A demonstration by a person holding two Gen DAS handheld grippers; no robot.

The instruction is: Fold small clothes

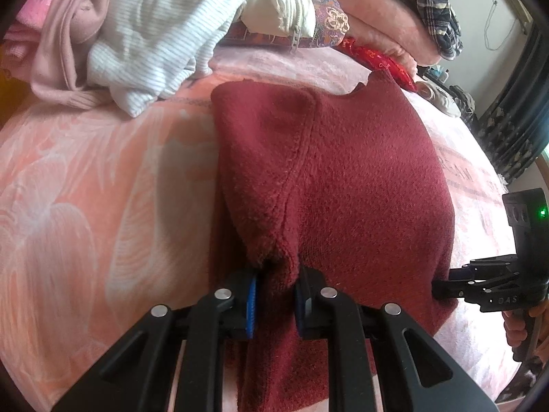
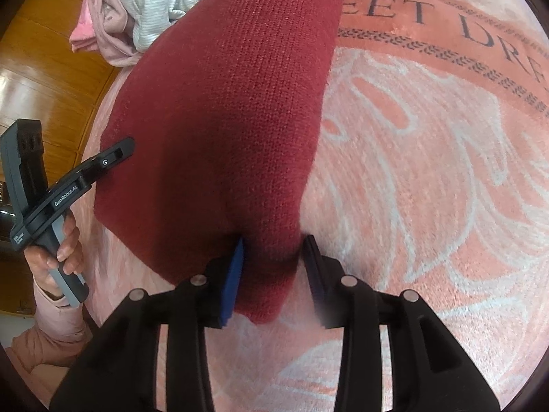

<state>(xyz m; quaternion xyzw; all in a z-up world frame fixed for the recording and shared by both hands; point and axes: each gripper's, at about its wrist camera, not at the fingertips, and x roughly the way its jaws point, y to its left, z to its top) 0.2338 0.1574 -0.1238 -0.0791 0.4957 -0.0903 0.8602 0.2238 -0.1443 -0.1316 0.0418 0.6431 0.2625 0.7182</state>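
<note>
A dark red knitted garment (image 1: 343, 171) lies flat on the pink bedspread (image 1: 85, 189), with one side folded over along a seam. My left gripper (image 1: 277, 292) is shut on the garment's near edge, the cloth bunched between its blue pads. In the right wrist view the same garment (image 2: 233, 86) runs away from my right gripper (image 2: 274, 267), whose jaws stand around a near corner. The cloth rests against the left pad and a thin gap shows at the right finger. The left gripper (image 2: 127, 144), held by a hand, sits at the garment's left edge.
A heap of clothes lies at the far left of the bed: a white striped top (image 1: 147, 34) and a pink garment (image 1: 58, 44). Folded blankets and a plaid cloth (image 1: 435, 10) are stacked at the back. Wooden floor (image 2: 44, 51) lies beyond the bed's edge.
</note>
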